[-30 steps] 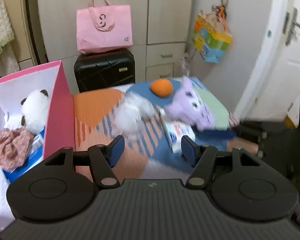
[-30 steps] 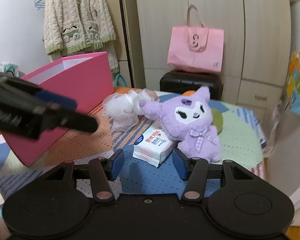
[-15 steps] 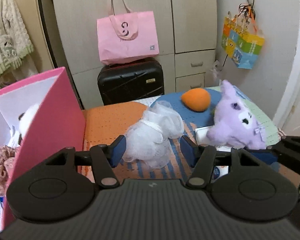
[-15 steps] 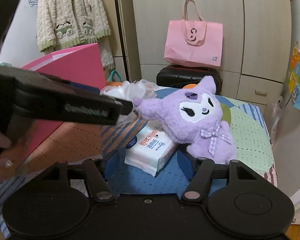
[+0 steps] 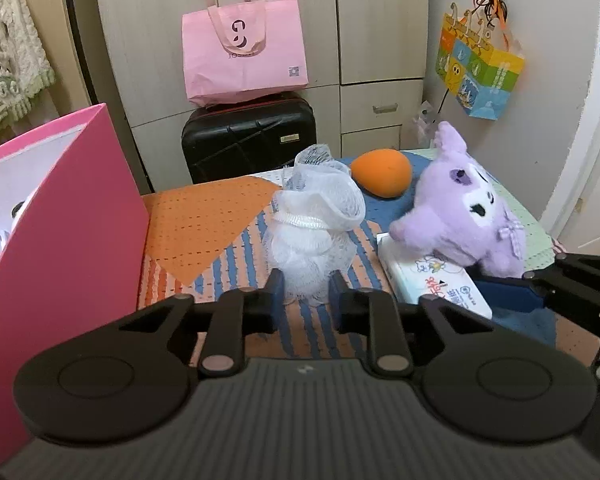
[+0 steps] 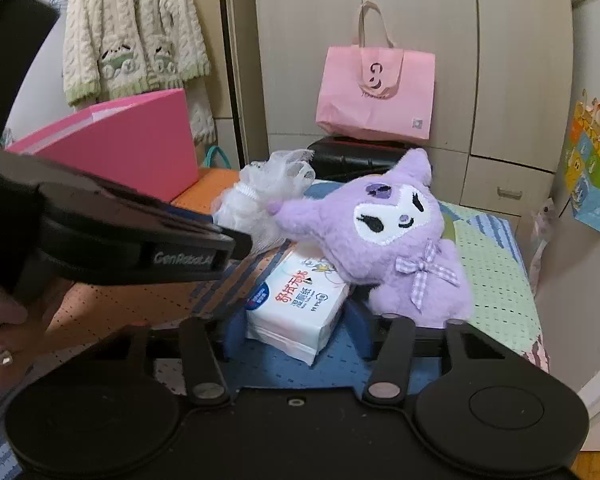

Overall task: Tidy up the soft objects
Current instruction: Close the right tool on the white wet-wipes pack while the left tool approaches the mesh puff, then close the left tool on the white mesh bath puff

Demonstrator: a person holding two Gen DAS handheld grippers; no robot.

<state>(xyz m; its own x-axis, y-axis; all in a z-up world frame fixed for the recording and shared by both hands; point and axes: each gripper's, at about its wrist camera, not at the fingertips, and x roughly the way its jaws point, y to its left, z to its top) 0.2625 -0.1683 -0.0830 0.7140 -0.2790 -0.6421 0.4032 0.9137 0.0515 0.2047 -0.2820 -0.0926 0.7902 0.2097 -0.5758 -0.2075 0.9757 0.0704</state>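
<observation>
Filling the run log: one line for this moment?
left gripper: shut on mesh pouf | right gripper: closing around wipes pack

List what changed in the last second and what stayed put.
The left gripper came down over the white mesh bath pouf and shut on it. The right gripper eased around the wet wipes pack, jaws closing. The purple plush, orange sponge and pink box stayed put.

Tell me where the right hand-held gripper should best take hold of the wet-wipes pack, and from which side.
Probably across the short width of the wet-wipes pack at its near end, coming from the front. That end lies bare on the blue cloth, while the purple plush leans on the far end. The right hand-held gripper already straddles that end, jaws closing, pads not yet pressing.
</observation>
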